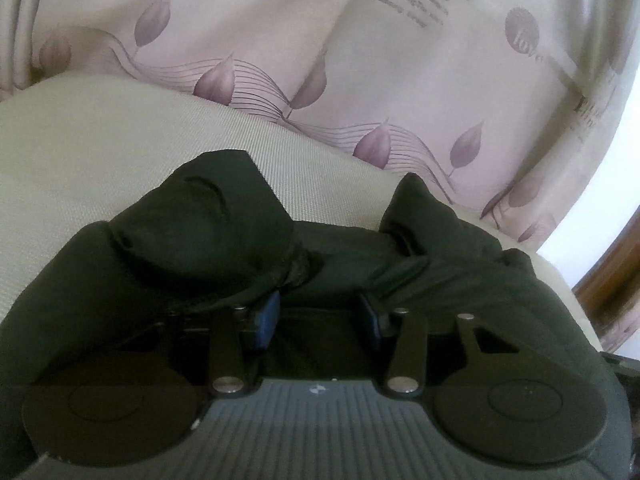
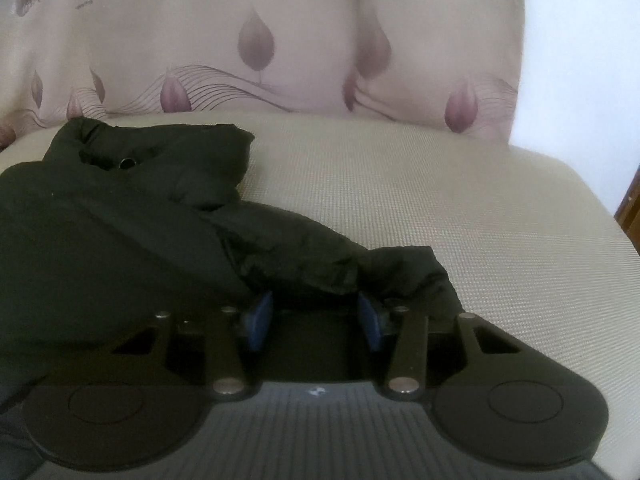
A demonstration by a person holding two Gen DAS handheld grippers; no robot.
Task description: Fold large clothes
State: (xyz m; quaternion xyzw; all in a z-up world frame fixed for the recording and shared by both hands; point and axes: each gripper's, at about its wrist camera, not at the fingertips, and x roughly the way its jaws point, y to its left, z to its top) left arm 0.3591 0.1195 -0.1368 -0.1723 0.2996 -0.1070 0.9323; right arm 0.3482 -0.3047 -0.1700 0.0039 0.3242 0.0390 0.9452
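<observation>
Both the left gripper (image 1: 320, 314) and right gripper (image 2: 316, 316) sit spread wide, empty, at the black jacket (image 2: 120, 220), apparently about to pinch its edges for a fold.

The left gripper (image 1: 319, 312) points toward 12 o'clock, its blue-padded fingers (image 1: 269, 316) spread with a clear gap between them (nothing visibly pinched). The right gripper (image 2: 316, 316) is likewise aimed at 12 o'clock, its fingers (image 2: 370, 320) parted about as widely, tips low and partly hidden at their far ends.
</observation>
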